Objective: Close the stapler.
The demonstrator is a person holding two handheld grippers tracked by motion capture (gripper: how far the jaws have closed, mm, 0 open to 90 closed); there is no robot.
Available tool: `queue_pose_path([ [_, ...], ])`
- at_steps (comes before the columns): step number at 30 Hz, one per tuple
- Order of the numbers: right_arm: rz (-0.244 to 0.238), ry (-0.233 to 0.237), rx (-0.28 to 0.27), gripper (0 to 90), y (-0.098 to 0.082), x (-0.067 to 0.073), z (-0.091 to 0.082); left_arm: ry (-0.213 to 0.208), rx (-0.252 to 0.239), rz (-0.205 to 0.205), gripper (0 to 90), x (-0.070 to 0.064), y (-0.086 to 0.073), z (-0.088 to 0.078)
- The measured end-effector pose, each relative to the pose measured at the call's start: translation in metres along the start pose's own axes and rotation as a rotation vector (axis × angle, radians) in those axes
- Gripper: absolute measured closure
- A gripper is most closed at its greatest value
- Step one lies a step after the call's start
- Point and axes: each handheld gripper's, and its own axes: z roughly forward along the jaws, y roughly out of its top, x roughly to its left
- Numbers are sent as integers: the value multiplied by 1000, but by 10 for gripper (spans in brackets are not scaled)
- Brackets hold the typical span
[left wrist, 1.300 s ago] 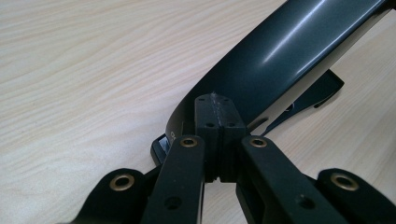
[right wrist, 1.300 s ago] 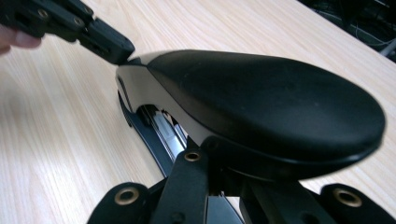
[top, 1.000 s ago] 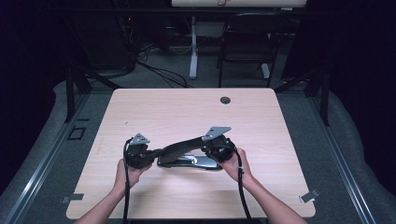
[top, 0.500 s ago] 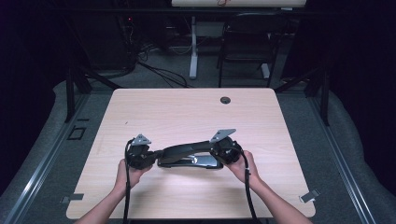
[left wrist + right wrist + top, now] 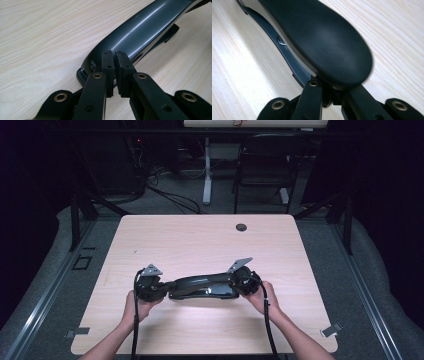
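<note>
- Black tool [image 5: 205,286], long and curved and shiny, is lying on the near half of the wooden table [image 5: 200,240], stretching from side to side.
- In the left gripper view the black tool [image 5: 140,32] is showing small white letters at its near end and is running away toward the top right.
- In the right gripper view the black tool [image 5: 324,42] is showing a wide rounded top part, with a thin dark bottom part lying flat on the wood under it.
- Left gripper [image 5: 162,290] is sitting at the tool's left end. Its jaws [image 5: 114,56] are standing almost together with just a thin slit between them, and they have just been opening a tiny bit. They are sitting right at the tool's tip, but I cannot tell if they are pinching it.
- Right gripper [image 5: 239,282] is sitting at the tool's right end. Its jaws [image 5: 329,92] are staying closed, tucked under the rounded end. I cannot tell if anything is between them.
- Left hand [image 5: 136,306] and right hand [image 5: 262,297] are each holding a gripper, with the arms coming in from the near edge.
- A small round hole [image 5: 241,227] is sitting near the table's far edge, well apart from the tool.
- A dark chair [image 5: 262,165] is standing on the floor behind the table.
</note>
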Motion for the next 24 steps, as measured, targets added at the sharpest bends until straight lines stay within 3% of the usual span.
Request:
queue_pose_path([
  [6, 40, -3, 34, 899, -2, -9, -3, 5, -25, -16, 776, 6, 0, -6],
  [11, 83, -29, 36, 899, -2, -18, -10, 51, -17, -68, 532, 15, 2, -11],
  [14, 127, -50, -15, 898, 0, -24, -21, 76, -16, -103, 365, 20, 2, -13],
  [18, 145, -50, -129, 898, 8, -24, -41, 85, -25, -120, 263, 23, 2, -16],
  [21, 112, -22, -178, 895, 16, -14, -50, 91, -31, -122, 222, 23, 2, -16],
  [24, 72, 5, -172, 893, 21, -3, -51, 89, -23, -120, 216, 23, 2, -16],
])
